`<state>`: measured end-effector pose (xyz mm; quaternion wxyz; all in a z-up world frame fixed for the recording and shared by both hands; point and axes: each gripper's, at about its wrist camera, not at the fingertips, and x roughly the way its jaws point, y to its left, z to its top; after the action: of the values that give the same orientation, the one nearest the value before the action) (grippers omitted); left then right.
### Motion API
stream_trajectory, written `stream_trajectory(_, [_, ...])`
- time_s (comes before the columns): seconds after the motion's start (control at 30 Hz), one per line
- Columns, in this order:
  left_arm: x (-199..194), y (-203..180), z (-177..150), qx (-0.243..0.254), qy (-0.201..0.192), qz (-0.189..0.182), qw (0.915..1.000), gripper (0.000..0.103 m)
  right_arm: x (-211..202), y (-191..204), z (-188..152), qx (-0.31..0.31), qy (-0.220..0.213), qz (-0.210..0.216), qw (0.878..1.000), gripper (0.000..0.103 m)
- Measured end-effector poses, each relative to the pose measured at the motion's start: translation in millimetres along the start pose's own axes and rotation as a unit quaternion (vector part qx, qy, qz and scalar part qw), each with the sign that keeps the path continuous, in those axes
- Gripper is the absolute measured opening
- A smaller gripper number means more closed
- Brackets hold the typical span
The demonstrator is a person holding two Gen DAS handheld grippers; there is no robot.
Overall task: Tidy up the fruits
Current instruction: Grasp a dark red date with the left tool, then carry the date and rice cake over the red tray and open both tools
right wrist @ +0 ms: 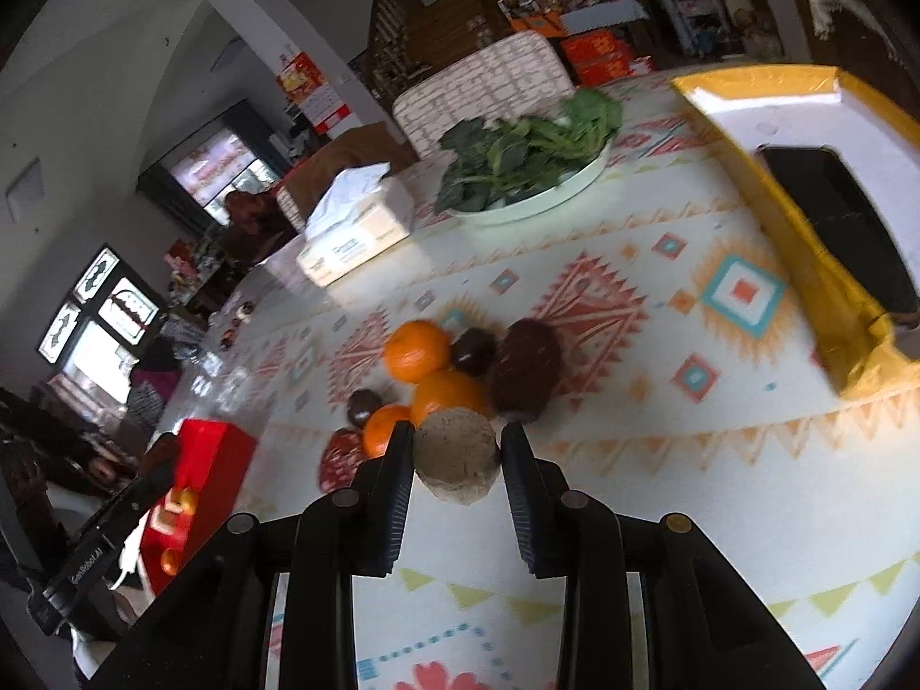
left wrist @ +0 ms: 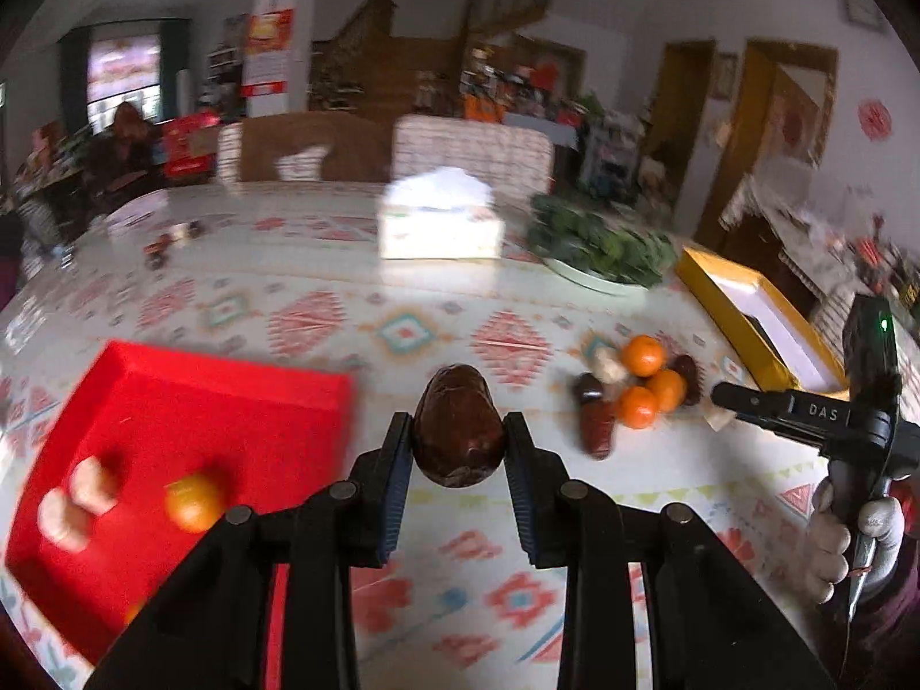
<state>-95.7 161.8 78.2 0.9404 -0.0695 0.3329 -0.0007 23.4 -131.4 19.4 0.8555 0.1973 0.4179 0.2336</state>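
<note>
now the left tongs [left wrist: 459,441] hold a dark brown fruit [left wrist: 459,424] between both pads, lifted above the worktop [left wrist: 322,287], just to the right of the red tray [left wrist: 172,402]. inside the tray lie one small orange [left wrist: 194,501] and two pale round fruits [left wrist: 75,497], a bit blurred. the left tongs point forward over the patterned cloth, with the tray at their left side.

the right tongs [right wrist: 457,463] are closed on a pale beige round fruit [right wrist: 456,460], which sits between the two pads, close to the pile of fruits [right wrist: 448,379]. this pile lies on the worktop just ahead of the tongs: three oranges, some small dark fruits and one bigger dark brown fruit, touching each other. a reddish long fruit [right wrist: 339,454] lies at the left edge of the pile.

in the left wrist view the right tongs come in from the right edge, level and pointing toward the pile, and a gloved hand [left wrist: 857,540] grips the handle from below.

farther out on the worktop stand a tissue box [left wrist: 440,224], a white plate of green leaves [right wrist: 529,155] and a yellow open box [right wrist: 805,218] with a dark object inside. behind the worktop are chairs [left wrist: 471,149] and a crowded room.
</note>
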Motion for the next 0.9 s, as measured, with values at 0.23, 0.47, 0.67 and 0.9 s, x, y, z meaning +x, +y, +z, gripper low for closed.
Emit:
stream_trajectory(0.23, [-42, 77, -18, -0.046, -0.026, 0.067, 0.9964, 0.031, 8, 42, -18, -0.005, 0.024, 0.01, 1.0, 0.034])
stream_trajectory(0.47, [-63, 141, -37, -0.1, -0.034, 0.093, 0.9901, 0.031, 27, 145, -40, -0.086, 0.053, 0.036, 0.994, 0.034])
stream_trajectory(0.67, [-67, 178, -53, -0.131, -0.028, 0.102, 0.9857, 0.031, 56, 233, -68, -0.161, 0.085, 0.068, 0.981, 0.034])
stream_trajectory(0.9, [-57, 192, -57, -0.14, -0.017, 0.096, 0.9854, 0.031, 93, 285, -108, -0.222, 0.125, 0.063, 0.965, 0.034])
